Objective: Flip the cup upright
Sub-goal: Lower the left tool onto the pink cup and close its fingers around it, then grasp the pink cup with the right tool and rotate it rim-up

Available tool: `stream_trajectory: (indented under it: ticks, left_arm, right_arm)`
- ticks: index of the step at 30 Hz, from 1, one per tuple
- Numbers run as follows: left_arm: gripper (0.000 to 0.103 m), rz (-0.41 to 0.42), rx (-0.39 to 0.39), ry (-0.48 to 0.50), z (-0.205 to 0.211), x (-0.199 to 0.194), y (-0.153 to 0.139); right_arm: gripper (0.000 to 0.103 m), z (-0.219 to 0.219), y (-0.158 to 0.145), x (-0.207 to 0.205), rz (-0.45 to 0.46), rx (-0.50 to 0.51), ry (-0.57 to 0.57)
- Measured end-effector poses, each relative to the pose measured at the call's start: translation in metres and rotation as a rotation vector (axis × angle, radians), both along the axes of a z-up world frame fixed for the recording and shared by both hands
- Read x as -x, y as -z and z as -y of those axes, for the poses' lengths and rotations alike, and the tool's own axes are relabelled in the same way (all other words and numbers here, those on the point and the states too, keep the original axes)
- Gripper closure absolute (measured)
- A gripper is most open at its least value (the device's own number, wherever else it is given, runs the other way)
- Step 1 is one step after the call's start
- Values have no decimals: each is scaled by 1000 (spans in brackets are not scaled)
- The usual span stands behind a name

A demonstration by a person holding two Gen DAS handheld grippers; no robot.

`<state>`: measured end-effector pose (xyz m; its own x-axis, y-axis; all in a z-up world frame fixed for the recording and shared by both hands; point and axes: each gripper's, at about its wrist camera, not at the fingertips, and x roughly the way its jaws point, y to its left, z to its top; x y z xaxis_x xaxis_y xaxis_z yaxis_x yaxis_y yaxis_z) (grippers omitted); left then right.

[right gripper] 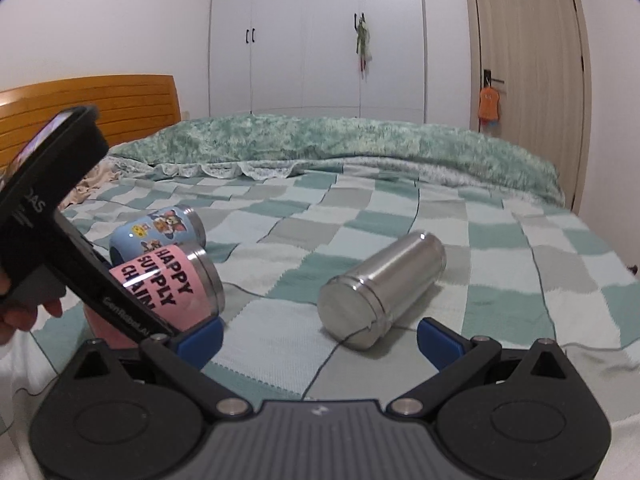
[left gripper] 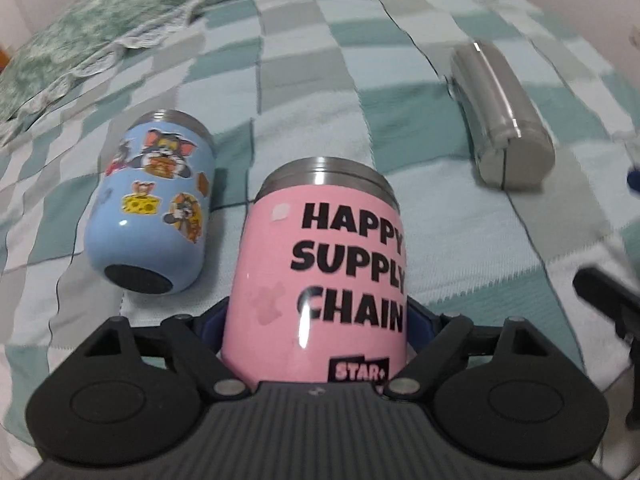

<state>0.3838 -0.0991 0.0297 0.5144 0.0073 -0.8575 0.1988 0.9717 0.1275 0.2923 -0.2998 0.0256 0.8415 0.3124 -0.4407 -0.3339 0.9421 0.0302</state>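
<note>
A pink cup (left gripper: 320,272) lettered "HAPPY SUPPLY CHAIN" lies tilted on the bed, its steel rim pointing away. My left gripper (left gripper: 316,316) is shut on its body near the base; blue fingertips (left gripper: 212,320) press both sides. In the right wrist view the pink cup (right gripper: 176,284) sits at the left under the left gripper's black body. A blue cartoon cup (left gripper: 154,200) lies on its side just left of it, and also shows in the right wrist view (right gripper: 160,232). My right gripper (right gripper: 320,340) is open and empty, just before a steel cup (right gripper: 380,288) that lies on its side.
The steel cup (left gripper: 504,116) also shows far right in the left wrist view. The checked teal blanket (right gripper: 360,220) covers the bed. A fluffy green duvet (right gripper: 340,144) lies along the far side, with a wooden headboard (right gripper: 100,108), wardrobe and door beyond.
</note>
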Motion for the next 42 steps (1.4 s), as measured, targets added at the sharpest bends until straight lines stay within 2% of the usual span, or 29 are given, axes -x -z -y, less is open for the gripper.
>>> stream_trajectory:
  ticks: [3, 11, 18, 24, 30, 32, 36, 38, 42]
  left_arm:
    - [18, -7, 22, -30, -3, 8, -4]
    - [18, 25, 27, -11, -1, 54, -29]
    - [18, 21, 85, -10, -13, 137, -55]
    - [18, -47, 124, -64, -25, 191, -41]
    - [18, -42, 129, -123, -25, 201, -9]
    - [17, -9, 123, -119, -23, 203, -10]
    - [14, -1, 169, -118, -30, 205, -10]
    - [0, 20, 211, -104, -35, 209, -16]
    - [0, 90, 276, -64, -48, 224, -41]
  right_arm:
    - [0, 2, -1, 7, 3, -6, 5]
    - [0, 3, -19, 43, 31, -13, 5]
    - [0, 2, -31, 95, 32, -38, 3]
    - [0, -4, -31, 137, 19, -38, -13]
    - [0, -4, -22, 168, -19, -54, -1]
    - [0, -3, -18, 177, -33, -55, 7]
    - [0, 1, -15, 188, -52, -51, 32]
    - [0, 3, -16, 191, -52, -54, 41]
    - [0, 2, -22, 196, -49, -53, 42]
